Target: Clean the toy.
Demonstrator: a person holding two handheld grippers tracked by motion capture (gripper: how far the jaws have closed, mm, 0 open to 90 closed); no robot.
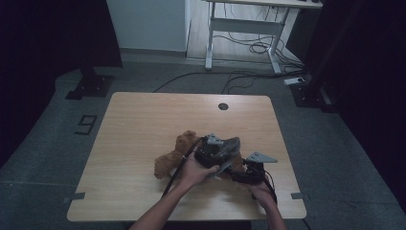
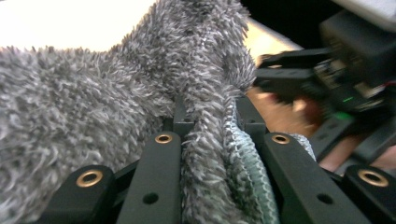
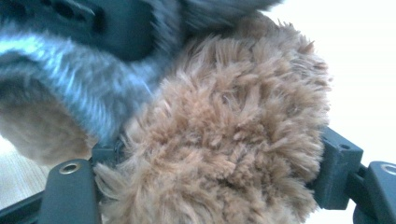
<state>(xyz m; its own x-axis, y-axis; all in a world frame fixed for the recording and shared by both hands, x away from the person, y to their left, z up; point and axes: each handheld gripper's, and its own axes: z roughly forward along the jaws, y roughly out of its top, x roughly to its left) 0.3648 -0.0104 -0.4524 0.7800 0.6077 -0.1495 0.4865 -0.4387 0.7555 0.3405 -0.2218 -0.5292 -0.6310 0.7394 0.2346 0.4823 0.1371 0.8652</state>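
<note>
A brown plush bear (image 1: 171,159) lies near the middle front of the wooden table (image 1: 139,120). A grey fuzzy cloth (image 1: 231,144) is draped over its right side. My left gripper (image 1: 216,152) sits above the bear and is shut on a fold of the grey cloth (image 2: 93,107), which bunches between its jaws (image 2: 215,120). My right gripper (image 1: 245,168) is low at the bear's right end. Its jaws (image 3: 215,163) close around a brown furry limb (image 3: 224,135), with the grey cloth (image 3: 70,79) hanging just behind it.
A cable hole (image 1: 223,106) sits at the table's far edge. Beyond the table stand a white desk frame (image 1: 244,26) with loose cables on the floor and black stand bases (image 1: 91,85) at both sides. A "9" mark (image 1: 86,123) is on the floor at the left.
</note>
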